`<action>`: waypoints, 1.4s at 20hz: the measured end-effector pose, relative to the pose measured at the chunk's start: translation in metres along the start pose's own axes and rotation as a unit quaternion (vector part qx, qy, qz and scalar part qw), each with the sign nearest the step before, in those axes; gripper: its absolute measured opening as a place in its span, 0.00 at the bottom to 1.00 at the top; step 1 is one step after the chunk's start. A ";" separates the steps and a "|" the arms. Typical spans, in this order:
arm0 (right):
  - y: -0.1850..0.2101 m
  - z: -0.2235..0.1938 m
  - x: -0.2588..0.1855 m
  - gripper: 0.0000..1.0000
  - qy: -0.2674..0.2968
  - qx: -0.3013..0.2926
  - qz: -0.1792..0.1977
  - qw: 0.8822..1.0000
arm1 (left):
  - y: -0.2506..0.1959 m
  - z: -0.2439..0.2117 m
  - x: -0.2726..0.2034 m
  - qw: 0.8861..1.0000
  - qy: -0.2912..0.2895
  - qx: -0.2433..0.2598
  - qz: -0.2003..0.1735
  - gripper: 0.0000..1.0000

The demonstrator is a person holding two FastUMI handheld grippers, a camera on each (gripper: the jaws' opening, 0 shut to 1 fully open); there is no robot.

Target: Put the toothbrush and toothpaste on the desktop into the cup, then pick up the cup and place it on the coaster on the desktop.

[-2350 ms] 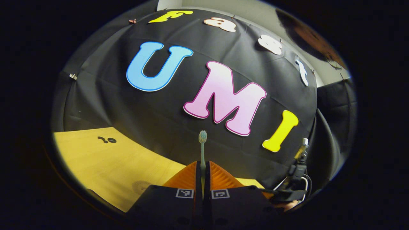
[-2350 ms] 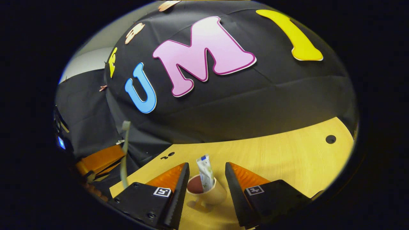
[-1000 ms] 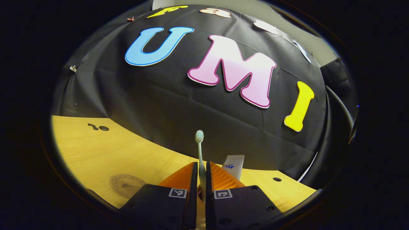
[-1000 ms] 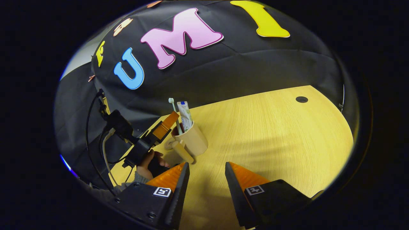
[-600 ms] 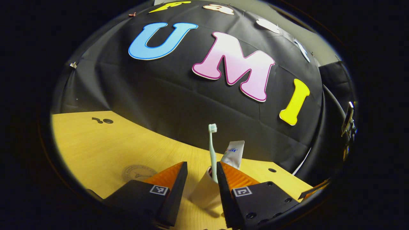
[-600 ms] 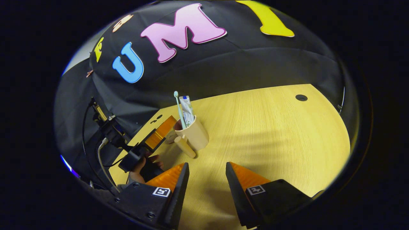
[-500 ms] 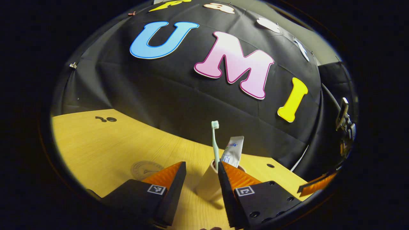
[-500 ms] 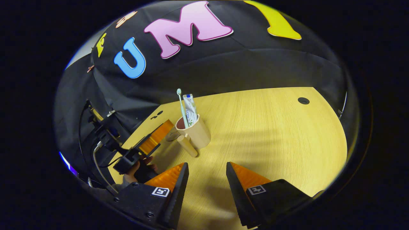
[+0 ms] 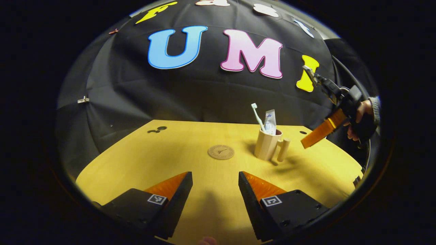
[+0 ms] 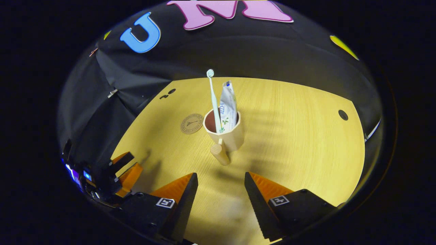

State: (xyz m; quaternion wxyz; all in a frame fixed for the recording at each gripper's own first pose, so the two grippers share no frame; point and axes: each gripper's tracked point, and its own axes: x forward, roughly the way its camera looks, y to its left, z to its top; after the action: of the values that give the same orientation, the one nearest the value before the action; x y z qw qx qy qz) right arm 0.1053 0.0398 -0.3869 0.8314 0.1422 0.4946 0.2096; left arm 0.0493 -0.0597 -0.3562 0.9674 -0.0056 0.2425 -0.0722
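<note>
Both grippers are now sitting well back from the cup point(image 10: 229, 134), where a moment ago the left gripper point(image 9: 215, 177) was right over it letting the toothbrush point(image 10: 213, 98) drop in. On the desk point(image 9: 163, 160) the cup is standing upright, with the toothbrush and the toothpaste point(image 10: 228, 107) both leaning inside it, so the loading part looks finished. That leaves lifting the cup onto the coaster point(image 9: 221, 152), which is lying flat just beside it, apart from its base.

To do that well, I would come in low along the handle point(image 10: 220, 154), which is pointing toward the right gripper point(image 10: 220, 180), pinch it squarely and lift straight, since the tall contents could tip the cup if it is tilted.

In the left gripper view the left gripper is gaping wide over bare desk, gripping nothing; the right gripper point(image 9: 318, 134) is hanging off beside the cup. In its own view the right gripper is spread wide too, empty and touching nothing.
</note>
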 end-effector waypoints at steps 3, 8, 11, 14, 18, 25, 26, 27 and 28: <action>0.001 0.002 0.028 0.85 0.032 -0.019 -0.026 0.999 | 0.019 -0.007 -0.025 1.000 0.014 -0.026 0.011 0.86; -0.011 -0.001 0.074 0.85 0.091 -0.020 -0.069 0.993 | 0.040 -0.015 -0.044 0.999 0.019 -0.029 0.028 0.86; -0.015 0.007 0.095 0.85 0.112 -0.032 -0.088 0.989 | 0.050 -0.019 -0.044 0.999 0.021 -0.029 0.032 0.86; -0.022 0.002 0.110 0.66 0.149 -0.050 -0.109 0.982 | 0.059 -0.024 -0.040 0.998 0.024 -0.044 0.041 0.86; -0.025 -0.008 0.116 0.27 0.176 -0.040 -0.116 0.977 | 0.067 -0.025 -0.032 0.997 0.030 -0.048 0.043 0.86; -0.021 0.004 0.111 0.26 0.148 -0.049 -0.108 0.982 | 0.069 -0.020 -0.026 0.998 0.029 -0.051 0.034 0.86; -0.018 0.007 0.109 0.25 0.144 -0.045 -0.105 0.983 | 0.068 -0.021 -0.027 0.998 0.030 -0.051 0.033 0.86; -0.016 0.009 0.107 0.25 0.140 -0.042 -0.104 0.984 | 0.068 -0.023 -0.027 0.998 0.031 -0.050 0.031 0.86; -0.014 0.012 0.106 0.30 0.135 -0.042 -0.102 0.985 | 0.068 -0.022 -0.026 0.998 0.030 -0.049 0.030 0.86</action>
State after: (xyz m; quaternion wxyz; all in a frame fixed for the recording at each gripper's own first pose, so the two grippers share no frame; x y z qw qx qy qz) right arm 0.1635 0.0792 -0.4678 0.7790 0.0264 0.6054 0.1610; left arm 0.0251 0.0117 -0.3662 0.9600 -0.0433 0.2749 -0.0314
